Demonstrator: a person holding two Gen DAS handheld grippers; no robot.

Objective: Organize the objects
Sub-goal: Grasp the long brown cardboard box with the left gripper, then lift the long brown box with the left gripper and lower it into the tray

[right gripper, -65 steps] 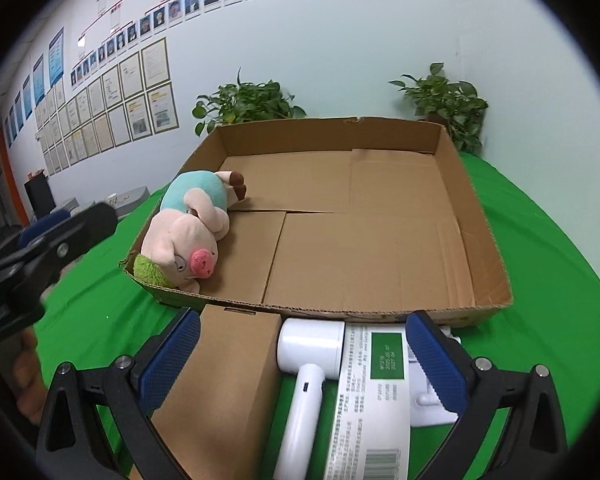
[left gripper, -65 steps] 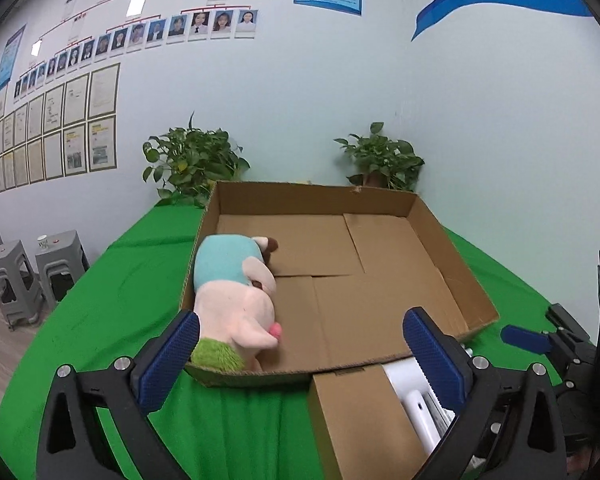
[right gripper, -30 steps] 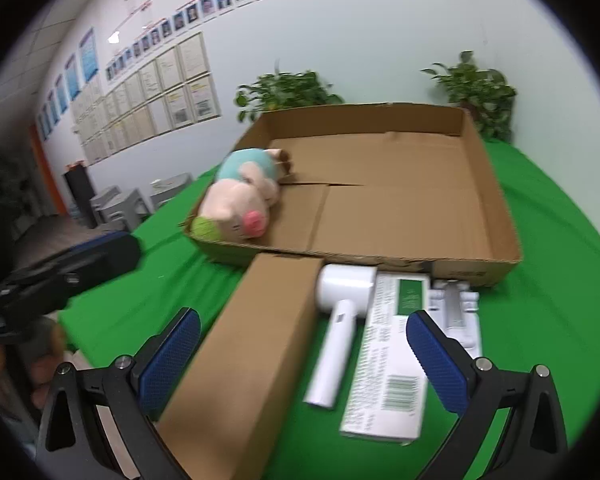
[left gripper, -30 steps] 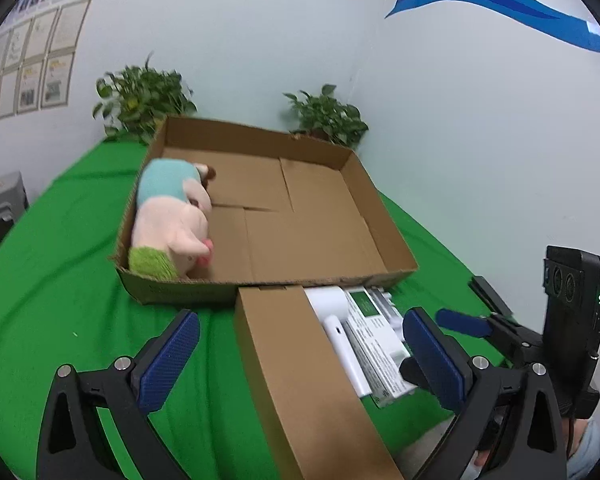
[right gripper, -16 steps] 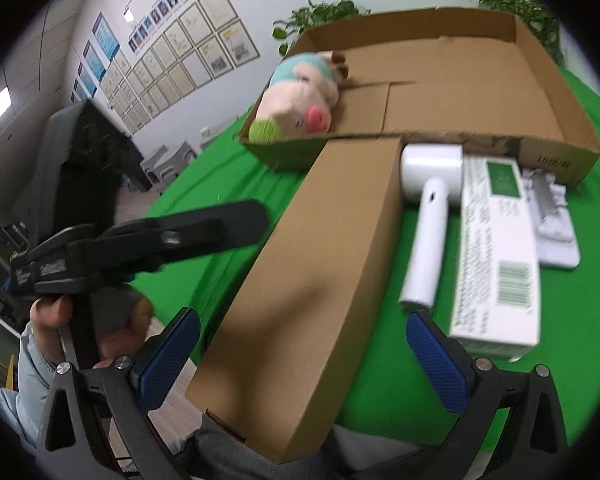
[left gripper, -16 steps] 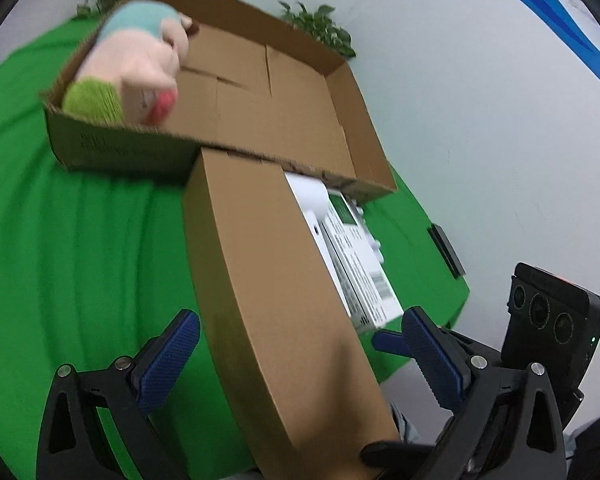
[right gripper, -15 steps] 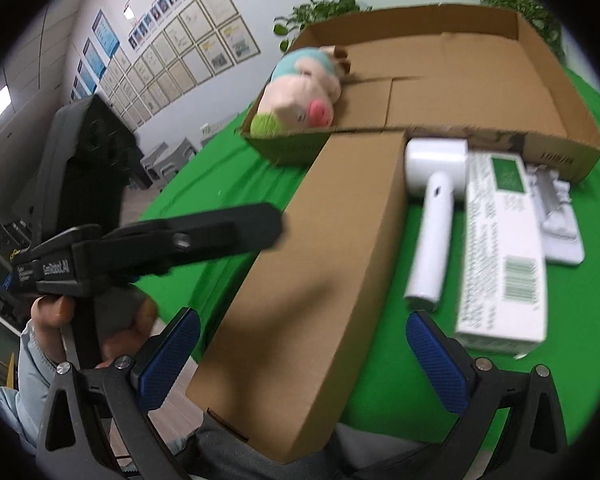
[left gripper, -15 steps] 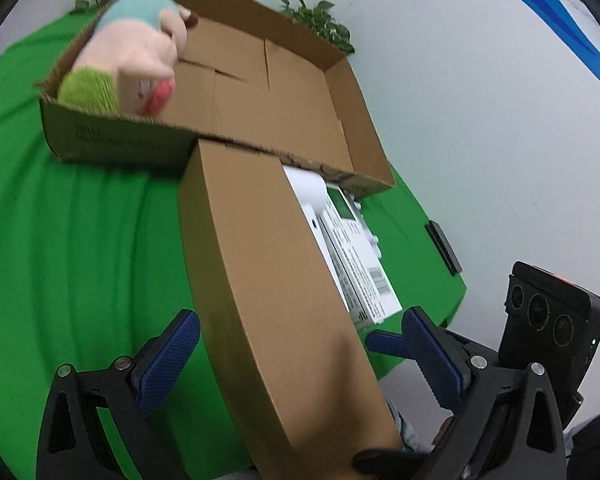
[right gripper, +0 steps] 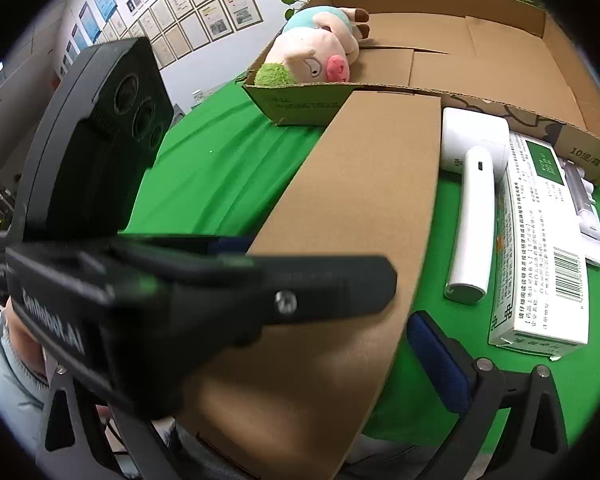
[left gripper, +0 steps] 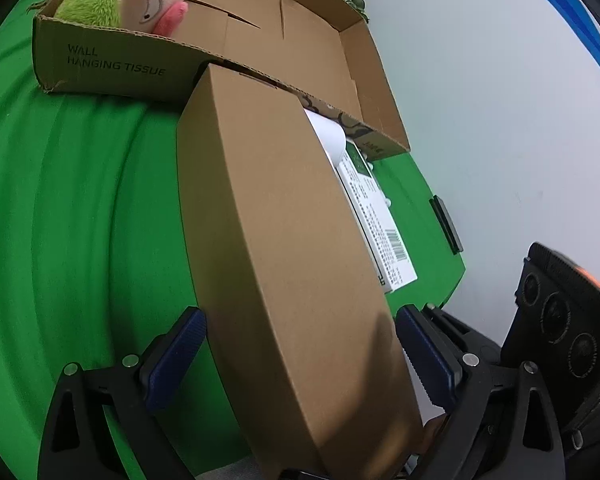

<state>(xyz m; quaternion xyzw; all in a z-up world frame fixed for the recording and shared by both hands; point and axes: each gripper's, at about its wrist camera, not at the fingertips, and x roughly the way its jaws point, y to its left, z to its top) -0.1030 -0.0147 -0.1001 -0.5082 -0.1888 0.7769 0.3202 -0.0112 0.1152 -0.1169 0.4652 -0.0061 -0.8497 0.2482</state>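
Observation:
A long brown cardboard box (left gripper: 284, 248) lies on the green table, its far end against the big open carton (left gripper: 116, 64). My left gripper (left gripper: 300, 356) is open, its blue pads either side of the box's near end. My right gripper (right gripper: 284, 360) is open at the same end, partly hidden behind the left gripper's body (right gripper: 100, 184). The long box also shows in the right wrist view (right gripper: 360, 208). A pink pig plush (right gripper: 316, 60) lies in the carton's left corner.
A white hair dryer (right gripper: 472, 200), a white-and-green printed box (right gripper: 540, 248) and a white plastic piece (right gripper: 588, 208) lie right of the long box. Green cloth (left gripper: 80, 220) covers the table; its near edge is by my grippers. Potted plants stand behind the carton.
Both grippers have dropped and closed in on the near end of the long brown box. The left gripper now straddles it and crosses in front of the right camera.

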